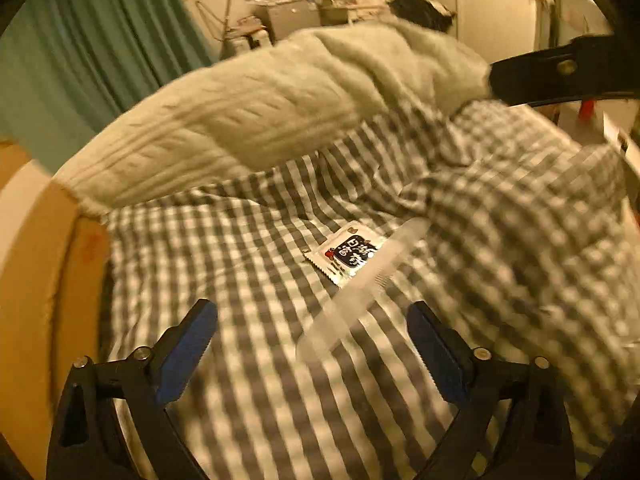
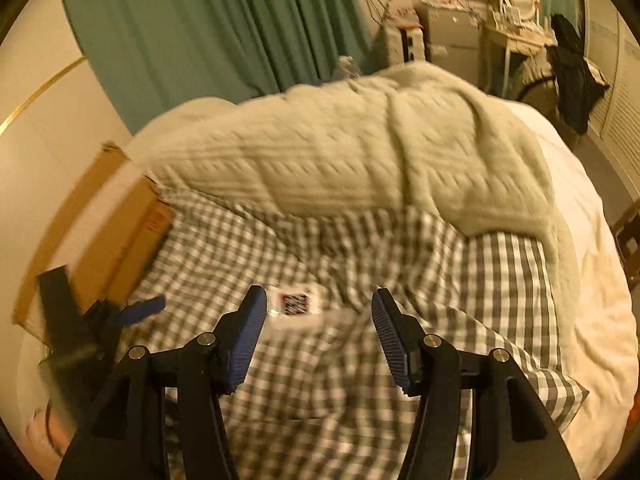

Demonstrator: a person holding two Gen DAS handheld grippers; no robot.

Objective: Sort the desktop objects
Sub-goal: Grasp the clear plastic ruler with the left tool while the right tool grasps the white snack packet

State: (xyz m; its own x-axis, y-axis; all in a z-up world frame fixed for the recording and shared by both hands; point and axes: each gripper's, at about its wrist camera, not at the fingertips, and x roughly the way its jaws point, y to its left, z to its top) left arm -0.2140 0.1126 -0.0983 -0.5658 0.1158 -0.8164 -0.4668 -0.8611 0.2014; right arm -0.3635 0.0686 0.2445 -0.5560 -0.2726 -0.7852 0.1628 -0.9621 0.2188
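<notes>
Two wrist views look down onto a bed covered with a grey-and-white checked sheet (image 1: 248, 280). In the left wrist view, the left gripper (image 1: 312, 320) fills the lower part of the frame, its blue-padded jaws spread wide with nothing between the pads. Just above them, near the centre of the frame, a small white snack packet (image 1: 347, 254) with dark printing lies flat on the sheet, and a clear, blurred comb (image 1: 360, 292) lies diagonally beside it, touching its right edge. A pale cable-knit blanket (image 1: 248, 120) is heaped across the upper half, a cardboard box (image 1: 36, 272) sits at the left edge, and a green curtain (image 1: 80, 60) hangs at upper left. In the right wrist view, the right gripper (image 2: 318, 316) is open at lower centre, holding nothing, with the packet blurred just above its left pad.
</notes>
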